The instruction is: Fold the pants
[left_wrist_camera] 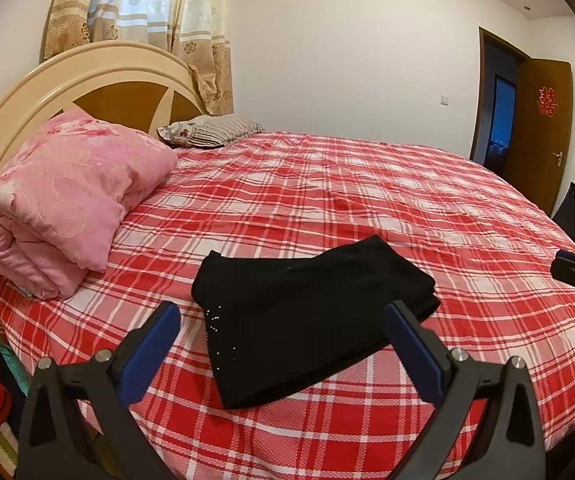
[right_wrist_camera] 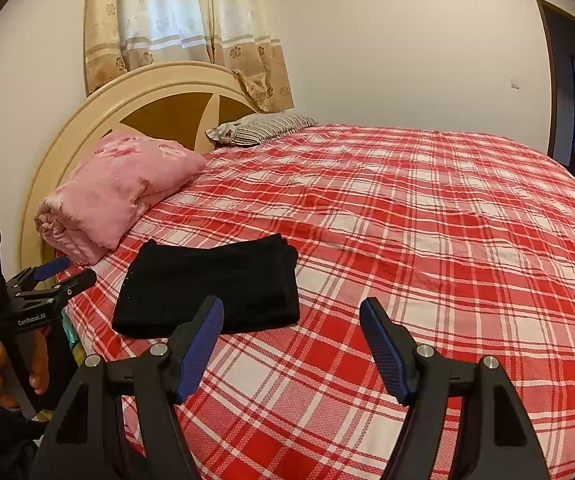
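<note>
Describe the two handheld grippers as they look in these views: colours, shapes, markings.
Both match. The left gripper and right gripper have black angular frames, silver pivot bolts and two fingers faced with ribbed blue pads. Seen from the right wrist view, the left one has an upright black handle and white lettering, "GenRobot.AI". The hand holding it emerges from a dark sleeve. No cables show.

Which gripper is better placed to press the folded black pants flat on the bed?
Left, I think. The left gripper is open and points straight at the black pants, close in front of its fingers. The right gripper is also open but aims past them at bare red plaid sheet.
</note>
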Demonstrator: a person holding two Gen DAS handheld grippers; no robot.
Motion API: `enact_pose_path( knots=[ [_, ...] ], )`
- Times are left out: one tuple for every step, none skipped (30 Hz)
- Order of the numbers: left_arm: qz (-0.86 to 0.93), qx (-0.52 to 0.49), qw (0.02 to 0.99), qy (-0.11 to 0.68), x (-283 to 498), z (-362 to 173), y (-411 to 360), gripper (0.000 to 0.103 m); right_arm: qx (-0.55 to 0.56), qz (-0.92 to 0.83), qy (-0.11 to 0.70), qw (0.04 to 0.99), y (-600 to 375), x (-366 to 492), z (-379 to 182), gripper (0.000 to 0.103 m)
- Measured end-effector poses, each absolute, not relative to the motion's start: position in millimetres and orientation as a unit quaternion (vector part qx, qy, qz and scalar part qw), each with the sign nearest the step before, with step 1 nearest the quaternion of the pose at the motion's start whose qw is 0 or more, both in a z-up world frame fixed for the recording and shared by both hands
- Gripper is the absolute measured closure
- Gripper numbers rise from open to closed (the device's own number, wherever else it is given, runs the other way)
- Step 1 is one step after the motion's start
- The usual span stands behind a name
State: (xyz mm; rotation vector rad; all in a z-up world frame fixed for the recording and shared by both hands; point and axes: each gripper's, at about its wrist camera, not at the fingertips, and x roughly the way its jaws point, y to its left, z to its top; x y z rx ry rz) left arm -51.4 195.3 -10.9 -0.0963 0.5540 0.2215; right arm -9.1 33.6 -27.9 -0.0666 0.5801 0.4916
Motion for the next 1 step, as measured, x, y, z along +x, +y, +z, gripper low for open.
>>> enact_pose_path(
  knots=[
    [0.109,-0.047,0.954,0.274,-51.1,-11.0,195.5,0.000,-0.033,0.239,0.283,0.928,33.9,-9.1,-28.2,0.031]
  ],
)
